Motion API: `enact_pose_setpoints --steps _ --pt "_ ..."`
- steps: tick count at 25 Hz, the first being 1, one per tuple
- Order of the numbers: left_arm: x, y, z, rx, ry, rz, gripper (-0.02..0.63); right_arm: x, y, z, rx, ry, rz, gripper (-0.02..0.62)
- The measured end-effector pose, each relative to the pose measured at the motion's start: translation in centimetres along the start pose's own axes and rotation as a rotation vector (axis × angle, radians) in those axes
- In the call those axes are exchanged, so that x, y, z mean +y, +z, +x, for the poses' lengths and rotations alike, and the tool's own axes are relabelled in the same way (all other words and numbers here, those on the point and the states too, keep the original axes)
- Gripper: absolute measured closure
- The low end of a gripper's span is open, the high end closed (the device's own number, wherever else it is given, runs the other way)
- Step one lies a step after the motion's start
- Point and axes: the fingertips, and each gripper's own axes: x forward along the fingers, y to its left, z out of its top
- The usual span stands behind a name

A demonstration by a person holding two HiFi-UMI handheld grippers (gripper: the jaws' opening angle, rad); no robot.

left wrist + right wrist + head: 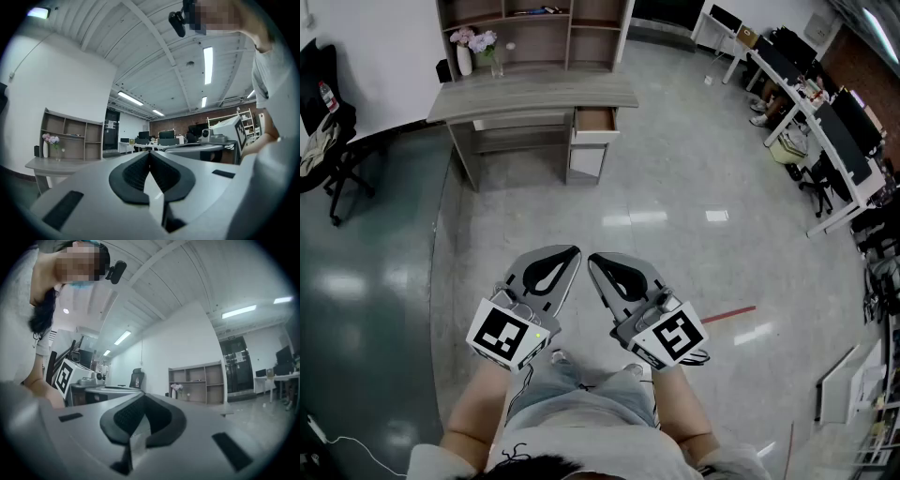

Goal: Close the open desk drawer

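Not begun. Standing well back from desk (pixel 534 94) with drawer (pixel 595 120) open; holding left gripper (pixel 569 252) and right gripper (pixel 593 260) pressed together, empty.

It was an office: workstation desks (pixel 825 131) with monitors lined the right edge, a shelved desk (pixel 534 94) stood at upper left.

Left gripper (pixel 567 252) and right gripper (pixel 594 261) point forward side by side — each with jaws pressed together.
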Motion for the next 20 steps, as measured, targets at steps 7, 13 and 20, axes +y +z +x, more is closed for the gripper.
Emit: enact_pose_setpoints --steps 7,13,20 --pt "1.3 0.0 -0.2 -0.006 0.000 -0.001 0.595 0.1 -0.1 1.3 -0.003 -0.004 -0.007 0.588" --pt "2.2 0.1 -0.6 -0.012 0.001 0.002 0.595 0.2 0.0 2.1 -0.007 -0.009 -0.007 0.588" --pt "3.7 -0.6 -1.0 -0.013 0.015 -0.005 0.595 0.1 0.0 2.6 -0.030 -0.038 0.017 0.586"
